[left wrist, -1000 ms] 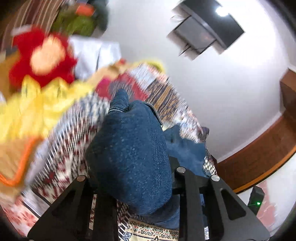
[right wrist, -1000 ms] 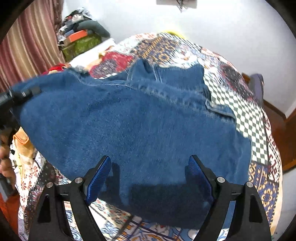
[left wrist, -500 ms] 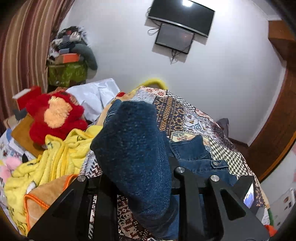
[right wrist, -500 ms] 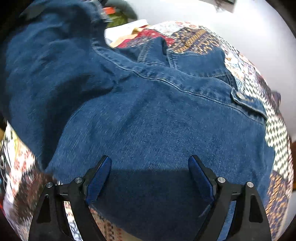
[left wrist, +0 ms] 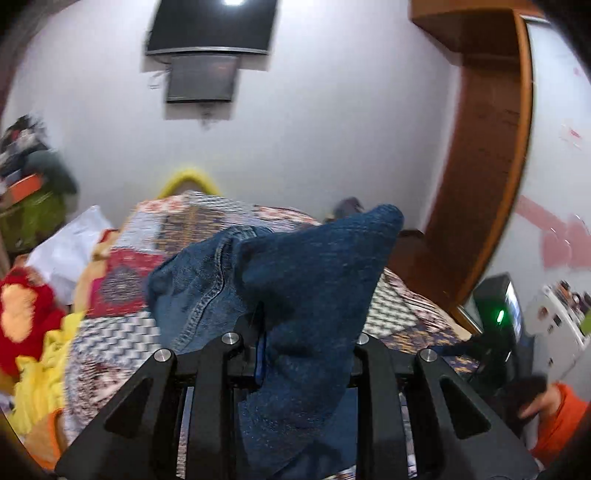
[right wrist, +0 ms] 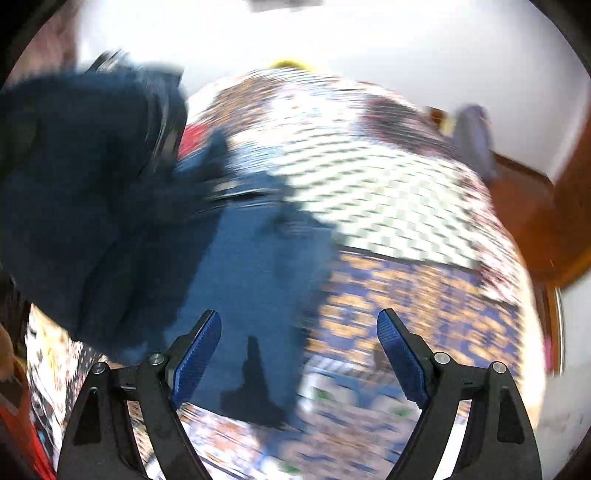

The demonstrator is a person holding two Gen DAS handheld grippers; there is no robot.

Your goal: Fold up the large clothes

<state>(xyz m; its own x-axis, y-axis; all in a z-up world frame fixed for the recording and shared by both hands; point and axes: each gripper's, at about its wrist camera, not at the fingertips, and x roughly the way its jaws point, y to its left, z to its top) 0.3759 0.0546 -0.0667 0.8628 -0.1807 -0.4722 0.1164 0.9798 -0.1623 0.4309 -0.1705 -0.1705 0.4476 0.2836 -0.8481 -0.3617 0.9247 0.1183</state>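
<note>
One patchwork bedspread point(right wrist: 399, 206), white wall point(left wrist: 332, 129), wall-mounted television point(left wrist: 210, 26)

jacket point(right wrist: 251, 266) on quilt point(right wrist: 406, 280) | toy point(left wrist: 22, 314) left of quilt | screen point(left wrist: 210, 26) on wall behind

Both grippers were black, with triangular cut-outs and silver screws at the finger pivots. The right gripper point(right wrist: 299, 354) carried ribbed blue pads point(right wrist: 197, 354). Right of the left gripper point(left wrist: 306, 343), an orange sleeve point(left wrist: 561, 424) showed.
</note>
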